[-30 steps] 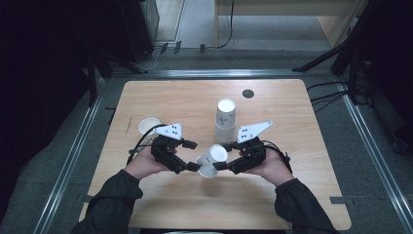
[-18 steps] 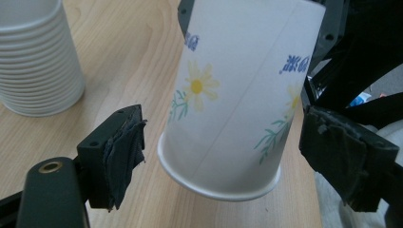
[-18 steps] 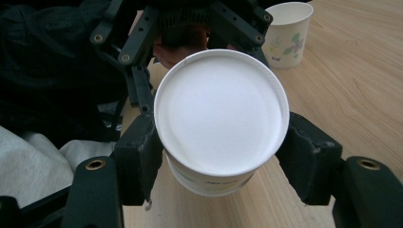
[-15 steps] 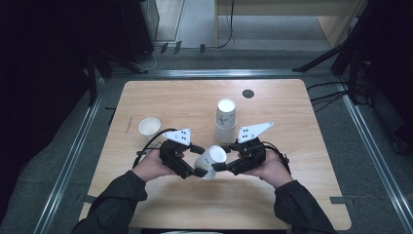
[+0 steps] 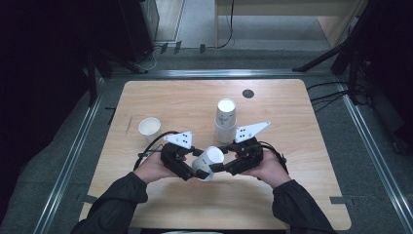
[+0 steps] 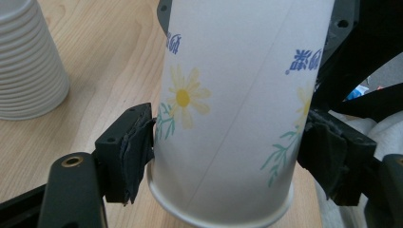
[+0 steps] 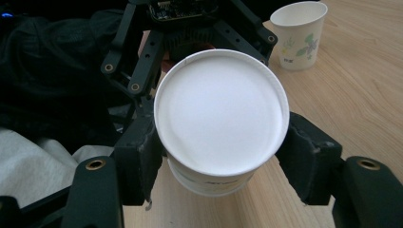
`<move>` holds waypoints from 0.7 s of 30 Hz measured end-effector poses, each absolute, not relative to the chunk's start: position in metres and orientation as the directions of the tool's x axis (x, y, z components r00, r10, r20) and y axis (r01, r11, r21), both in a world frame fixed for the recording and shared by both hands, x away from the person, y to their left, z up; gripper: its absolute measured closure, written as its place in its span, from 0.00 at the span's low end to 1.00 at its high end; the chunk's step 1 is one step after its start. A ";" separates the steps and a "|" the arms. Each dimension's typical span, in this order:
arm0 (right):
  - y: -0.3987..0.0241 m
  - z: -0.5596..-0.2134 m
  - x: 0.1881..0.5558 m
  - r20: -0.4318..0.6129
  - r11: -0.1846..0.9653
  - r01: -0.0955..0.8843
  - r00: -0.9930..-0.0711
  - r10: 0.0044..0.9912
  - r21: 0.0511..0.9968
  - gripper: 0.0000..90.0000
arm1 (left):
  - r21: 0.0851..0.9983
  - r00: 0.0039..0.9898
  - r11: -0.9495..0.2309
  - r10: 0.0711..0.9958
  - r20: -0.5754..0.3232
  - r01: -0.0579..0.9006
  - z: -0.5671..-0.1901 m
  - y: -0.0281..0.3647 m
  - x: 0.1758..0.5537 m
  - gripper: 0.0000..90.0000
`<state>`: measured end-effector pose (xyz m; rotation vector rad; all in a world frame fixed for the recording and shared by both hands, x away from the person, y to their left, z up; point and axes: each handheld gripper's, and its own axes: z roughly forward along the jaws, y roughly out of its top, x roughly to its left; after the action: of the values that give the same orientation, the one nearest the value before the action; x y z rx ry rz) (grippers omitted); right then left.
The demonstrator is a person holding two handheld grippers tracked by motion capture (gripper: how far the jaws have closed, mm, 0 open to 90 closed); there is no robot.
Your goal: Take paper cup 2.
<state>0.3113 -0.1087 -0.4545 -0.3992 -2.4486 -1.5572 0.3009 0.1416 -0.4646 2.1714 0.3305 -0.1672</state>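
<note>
Both grippers, left [image 5: 191, 166] and right [image 5: 225, 163], clamp one cup [image 5: 208, 161] between them; squeezing harder could crush it.

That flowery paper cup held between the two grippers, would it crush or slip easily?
Probably crushable: the paper cup has thin walls and looks empty, so it is likely very light. The left gripper, whose fingers have just been closing, presses its sides near the rim, where it is likely stiffest. Its smooth, tapered wall might slip from the right gripper.

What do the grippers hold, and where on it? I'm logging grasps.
One paper cup: left gripper clamps its wall near the rim, right gripper its base end.
</note>
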 end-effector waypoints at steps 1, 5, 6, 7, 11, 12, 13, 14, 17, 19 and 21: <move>-0.109 -0.455 0.311 0.320 0.404 0.337 -0.941 0.113 0.850 0.40 | 0.777 0.955 -0.555 0.174 -0.240 0.297 -0.465 0.142 0.301 0.27; -0.107 -0.455 0.312 0.334 0.407 0.349 -0.936 0.109 0.844 0.40 | 0.779 0.957 -0.556 0.171 -0.233 0.289 -0.465 0.141 0.299 0.28; -0.106 -0.456 0.312 0.334 0.409 0.348 -0.936 0.107 0.844 0.40 | 0.778 0.957 -0.558 0.170 -0.234 0.289 -0.465 0.142 0.299 0.29; -0.106 -0.456 0.312 0.334 0.409 0.348 -0.936 0.107 0.844 0.40 | 0.778 0.957 -0.558 0.170 -0.234 0.289 -0.465 0.142 0.299 0.30; -0.106 -0.457 0.313 0.358 0.409 0.367 -0.928 0.100 0.836 0.40 | 0.777 0.956 -0.557 0.165 -0.243 0.294 -0.464 0.142 0.299 0.32; -0.106 -0.457 0.313 0.358 0.409 0.367 -0.928 0.100 0.836 0.40 | 0.774 0.957 -0.562 0.166 -0.240 0.292 -0.464 0.142 0.299 0.32; -0.106 -0.457 0.314 0.357 0.412 0.366 -0.929 0.101 0.835 0.40 | 0.772 0.957 -0.565 0.165 -0.240 0.291 -0.465 0.142 0.299 0.32; -0.106 -0.457 0.314 0.359 0.413 0.367 -0.928 0.101 0.833 0.40 | 0.771 0.957 -0.568 0.165 -0.238 0.289 -0.465 0.142 0.299 0.33; -0.105 -0.457 0.313 0.359 0.419 0.366 -0.928 0.100 0.831 0.40 | 0.772 0.958 -0.567 0.162 -0.237 0.287 -0.465 0.143 0.299 0.34; -0.105 -0.457 0.314 0.362 0.416 0.369 -0.927 0.099 0.831 0.40 | 0.773 0.958 -0.566 0.162 -0.236 0.286 -0.464 0.143 0.298 0.34; -0.105 -0.457 0.314 0.362 0.416 0.368 -0.927 0.095 0.832 0.40 | 0.774 0.959 -0.566 0.161 -0.235 0.285 -0.464 0.143 0.298 0.34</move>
<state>0.3138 -0.1053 -0.4573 -0.4048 -2.4144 -1.5172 0.2982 0.1429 -0.4641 2.1828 0.3123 -0.1713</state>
